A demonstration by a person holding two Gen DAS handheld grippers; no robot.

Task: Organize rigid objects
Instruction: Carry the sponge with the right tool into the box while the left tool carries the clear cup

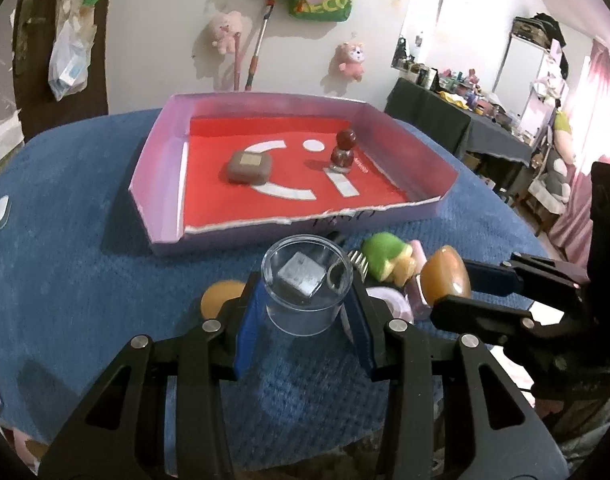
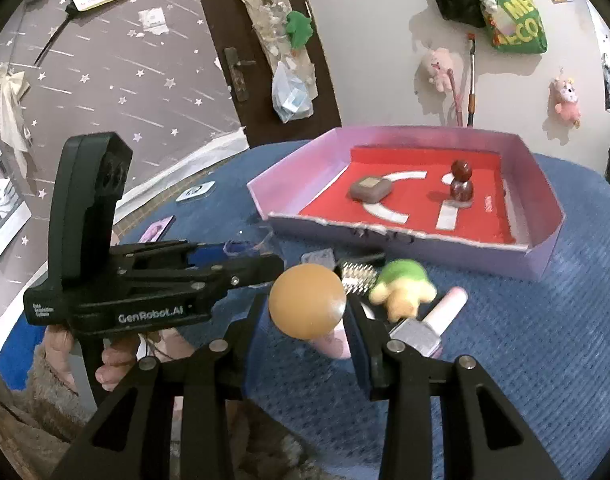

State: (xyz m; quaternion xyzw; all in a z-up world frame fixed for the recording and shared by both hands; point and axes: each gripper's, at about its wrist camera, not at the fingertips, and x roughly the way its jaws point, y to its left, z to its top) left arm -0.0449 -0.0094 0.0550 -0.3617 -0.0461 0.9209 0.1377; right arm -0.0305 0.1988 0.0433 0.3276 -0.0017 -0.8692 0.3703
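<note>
My left jaws (image 1: 307, 300) clamp a clear cup (image 1: 307, 280) (grey cube inside, seen only from the left wrist). My right jaws (image 2: 307, 320) clamp an orange ball-topped bottle (image 2: 307, 300); the tray (image 2: 537, 264) sits at one o'clock.

White lettering "GenRobot.AI" on side of black left gripper (image 2: 247, 270) body — small print beside it too tiny to read. Green bag (image 2: 515, 20) on wall shows yellow letters "ME" over "ECO" — rest cut off. Scrawl on tray (image 2: 405, 248) front wall illegible.
</note>
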